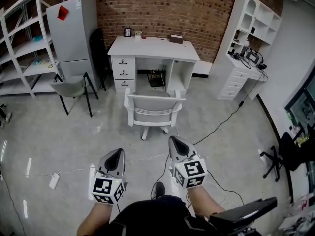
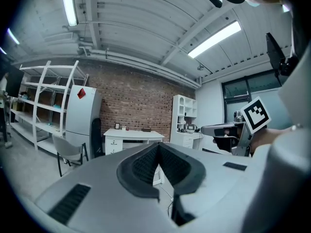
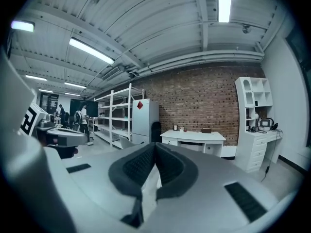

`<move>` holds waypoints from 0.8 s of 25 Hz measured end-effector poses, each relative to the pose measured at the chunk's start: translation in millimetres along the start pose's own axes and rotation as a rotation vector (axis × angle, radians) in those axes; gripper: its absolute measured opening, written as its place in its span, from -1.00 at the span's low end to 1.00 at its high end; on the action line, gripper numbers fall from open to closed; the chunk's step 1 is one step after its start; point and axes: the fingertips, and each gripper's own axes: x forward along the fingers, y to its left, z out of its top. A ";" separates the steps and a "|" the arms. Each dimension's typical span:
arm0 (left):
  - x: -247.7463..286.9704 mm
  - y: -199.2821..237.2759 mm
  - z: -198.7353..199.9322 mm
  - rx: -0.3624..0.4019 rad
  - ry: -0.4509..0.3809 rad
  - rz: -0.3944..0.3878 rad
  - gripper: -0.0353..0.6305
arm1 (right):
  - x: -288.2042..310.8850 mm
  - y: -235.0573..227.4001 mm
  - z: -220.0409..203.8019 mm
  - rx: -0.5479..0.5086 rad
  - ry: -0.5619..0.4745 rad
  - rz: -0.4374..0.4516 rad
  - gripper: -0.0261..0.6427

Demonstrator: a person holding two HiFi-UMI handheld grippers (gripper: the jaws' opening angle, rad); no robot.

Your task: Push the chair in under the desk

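Brick wall (image 1: 147,9) – grey floor (image 1: 64,141), white shelving (image 1: 34,67), fridge (image 1: 74,31) – ceiling strip lights (image 2: 214,39).

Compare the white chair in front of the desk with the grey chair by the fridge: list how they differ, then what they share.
1. The white chair has a white frame on a central pedestal base; the grey chair stands on thin black legs.
2. The white chair has armrests; none show on the grey chair.
3. The white chair faces the desk opening; the grey chair stands off to the left beside the fridge.
Both are upright and unoccupied.
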 end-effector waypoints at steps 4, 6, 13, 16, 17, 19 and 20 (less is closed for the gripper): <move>30.9 1.3 9.9 -0.006 -0.007 0.003 -0.87 | 22.5 -26.1 6.5 0.013 -0.003 0.005 -0.90; 45.4 -1.1 11.8 -0.009 0.000 0.006 -0.87 | 30.0 -40.3 7.9 0.023 -0.002 0.007 -0.90; 96.2 -8.8 7.0 -0.016 0.029 -0.007 -0.87 | 55.7 -76.8 5.6 0.023 -0.010 0.045 -0.90; 119.3 -17.4 6.7 0.000 0.045 -0.009 -0.87 | 62.6 -97.9 3.5 0.032 -0.009 0.040 -0.90; 126.2 -19.2 8.0 0.002 0.045 -0.008 -0.87 | 64.8 -104.2 3.0 0.036 -0.008 0.040 -0.90; 139.4 -21.9 11.1 0.002 0.044 -0.003 -0.87 | 69.2 -116.1 3.0 0.038 -0.007 0.039 -0.90; 146.2 -23.2 12.4 0.002 0.045 -0.001 -0.87 | 71.8 -122.1 3.6 0.039 -0.006 0.040 -0.90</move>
